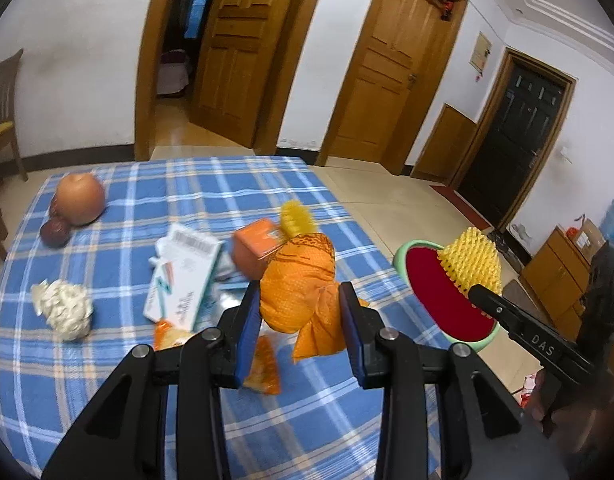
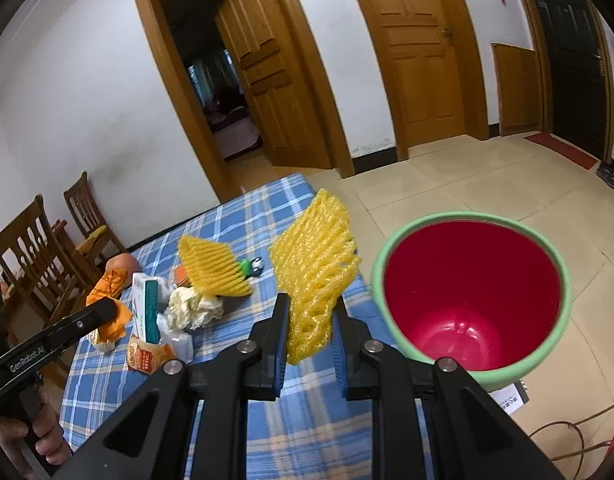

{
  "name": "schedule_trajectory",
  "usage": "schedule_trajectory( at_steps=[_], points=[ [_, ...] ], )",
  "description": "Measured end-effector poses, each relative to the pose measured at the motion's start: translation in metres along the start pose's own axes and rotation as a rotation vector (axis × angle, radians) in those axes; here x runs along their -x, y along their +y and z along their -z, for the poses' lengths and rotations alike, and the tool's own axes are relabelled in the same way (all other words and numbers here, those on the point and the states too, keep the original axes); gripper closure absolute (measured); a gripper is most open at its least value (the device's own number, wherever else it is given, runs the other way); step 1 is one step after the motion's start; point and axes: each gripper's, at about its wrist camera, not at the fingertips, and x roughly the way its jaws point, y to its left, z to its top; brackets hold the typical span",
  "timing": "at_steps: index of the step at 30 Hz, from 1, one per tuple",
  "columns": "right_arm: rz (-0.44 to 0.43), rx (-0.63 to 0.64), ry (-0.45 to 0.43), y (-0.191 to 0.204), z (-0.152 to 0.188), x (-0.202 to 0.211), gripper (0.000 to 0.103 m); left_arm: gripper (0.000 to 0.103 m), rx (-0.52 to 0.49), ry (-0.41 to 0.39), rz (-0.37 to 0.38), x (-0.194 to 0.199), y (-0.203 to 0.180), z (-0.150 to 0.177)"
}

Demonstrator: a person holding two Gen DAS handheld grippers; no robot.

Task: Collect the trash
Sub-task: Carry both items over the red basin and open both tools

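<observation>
My left gripper (image 1: pixel 301 300) is shut on an orange mesh bag (image 1: pixel 299 284) and holds it above the blue plaid table (image 1: pixel 107 360). My right gripper (image 2: pixel 311 320) is shut on a yellow foam fruit net (image 2: pixel 319 264), held beside the rim of the green bin with a red inside (image 2: pixel 471 292). In the left wrist view the net (image 1: pixel 473 266) hangs over the bin (image 1: pixel 451 300). On the table lie a second yellow net (image 2: pixel 213 266), a white box (image 1: pixel 185 276), crumpled white paper (image 1: pixel 65 308), an orange carton (image 1: pixel 255 246) and an orange snack wrapper (image 1: pixel 263 368).
A pomelo (image 1: pixel 81 198) and a dark red fruit (image 1: pixel 55 232) sit at the table's far left corner. Wooden chairs (image 2: pixel 39 256) stand beyond the table. The bin stands on the tiled floor off the table's right edge. Wooden doors (image 1: pixel 391 64) line the far wall.
</observation>
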Motion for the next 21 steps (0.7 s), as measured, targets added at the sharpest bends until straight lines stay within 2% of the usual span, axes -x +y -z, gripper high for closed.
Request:
schedule_trajectory(
  at_steps=[10, 21],
  points=[
    [0.062, -0.05, -0.014, -0.037, 0.0, 0.019, 0.082, 0.065, -0.061, 0.032, 0.06, -0.031, -0.05, -0.01],
    [0.148, -0.122, -0.026, -0.084, 0.004, 0.022, 0.082, 0.065, -0.136, 0.088, 0.105, -0.079, -0.098, -0.011]
  ],
)
